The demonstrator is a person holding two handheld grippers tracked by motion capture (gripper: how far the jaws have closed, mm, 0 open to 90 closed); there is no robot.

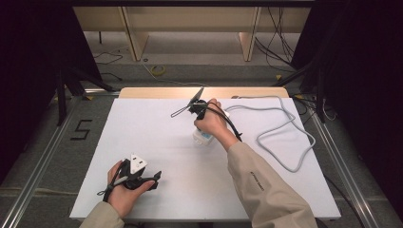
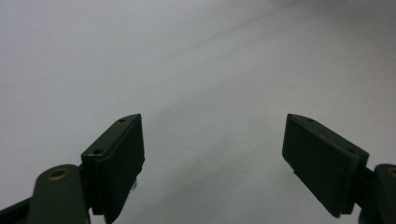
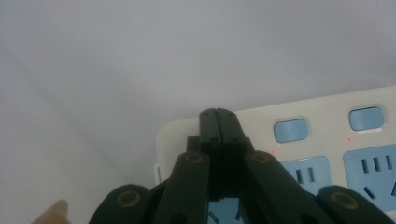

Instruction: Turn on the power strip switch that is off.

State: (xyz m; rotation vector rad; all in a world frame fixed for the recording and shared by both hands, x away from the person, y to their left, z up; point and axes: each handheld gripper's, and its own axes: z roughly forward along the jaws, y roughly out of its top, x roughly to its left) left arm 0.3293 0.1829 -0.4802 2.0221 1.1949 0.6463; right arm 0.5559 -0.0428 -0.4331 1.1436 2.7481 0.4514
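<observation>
In the high view we saw the power strip (image 1: pixel 203 137) near the middle of the frame, mostly hidden under the right hand (image 1: pixel 212 122), with its grey cord (image 1: pixel 285 128) looping across the right side of the white table (image 1: pixel 157 142). The right gripper view gave us what that view hid: the strip's face at the lower right of the frame, with two blue switches (image 3: pixel 290 130), two small red lights beside them, and parts of three blue socket panels. There the right gripper (image 3: pixel 218 114) was clenched, jaws pressed together with nothing between them, the tips lying over the strip's near end.

We counted one strip, one cord, two grippers.

The left gripper (image 1: pixel 154 176) sat at the lower left of the high view, held low in the left hand (image 1: pixel 124 190). Its own view showed the jaws released, wide apart over bare table.

The right forearm reached diagonally up from the bottom edge in a beige sleeve (image 1: pixel 266 187).
</observation>
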